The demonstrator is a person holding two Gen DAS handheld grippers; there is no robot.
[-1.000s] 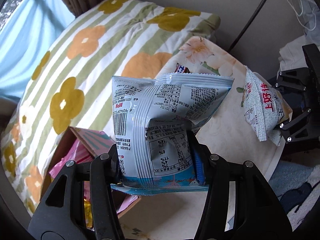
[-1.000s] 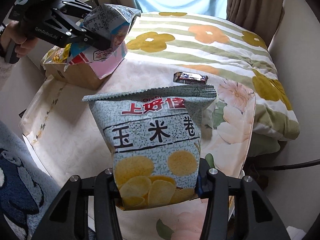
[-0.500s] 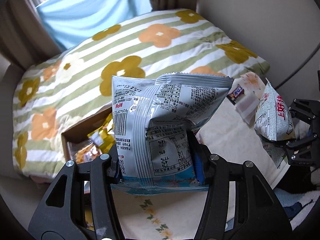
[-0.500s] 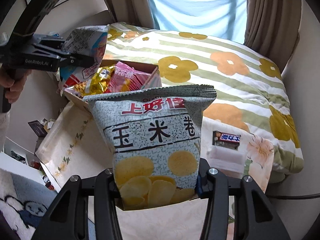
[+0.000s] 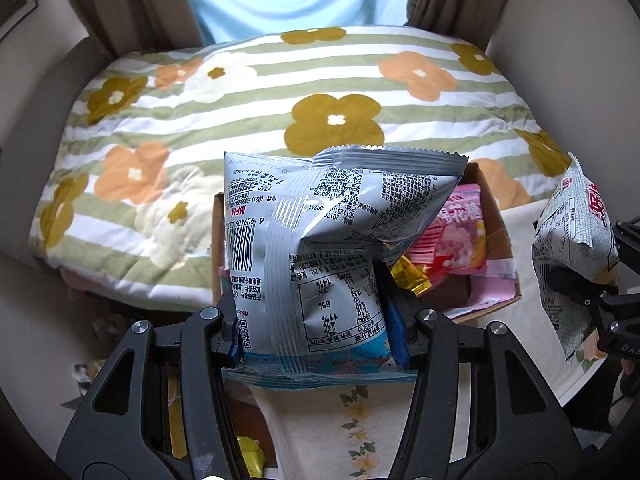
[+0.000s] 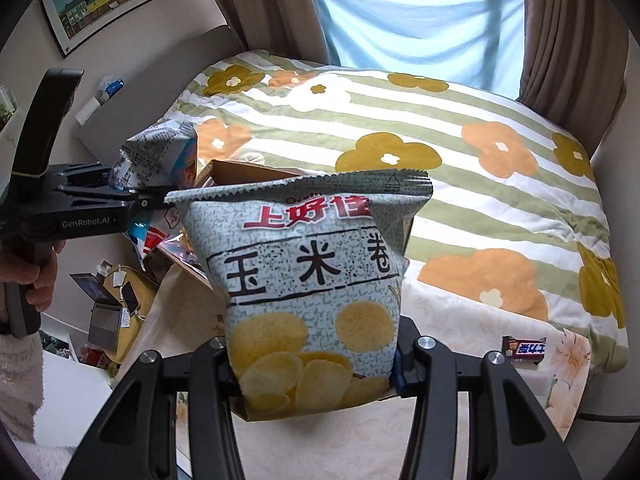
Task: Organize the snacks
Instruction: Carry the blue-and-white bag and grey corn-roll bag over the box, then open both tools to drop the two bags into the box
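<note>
My left gripper (image 5: pixel 318 336) is shut on a silver-blue snack bag (image 5: pixel 320 248), held upright just in front of a cardboard box (image 5: pixel 496 236) that holds pink and gold snack packets (image 5: pixel 452 240). My right gripper (image 6: pixel 314 364) is shut on a grey corn-chip bag (image 6: pixel 308 280) with red lettering, held above the cream cloth. That bag shows at the right edge of the left wrist view (image 5: pixel 572 248). The left gripper and its bag show at the left of the right wrist view (image 6: pixel 160 160), over the box (image 6: pixel 240 172).
A chocolate bar (image 6: pixel 524 350) lies on the cream floral cloth (image 6: pixel 460 320) at the right. A striped flower-print quilt (image 5: pixel 280 92) covers the bed behind the box. Curtains and a window stand at the back. Clutter lies on the floor at the left (image 6: pixel 108 304).
Both grippers have swung round toward the box and the bed, with their bags still held. The box now lies straight ahead of the left gripper. The chocolate bar has shifted to the right in view.
</note>
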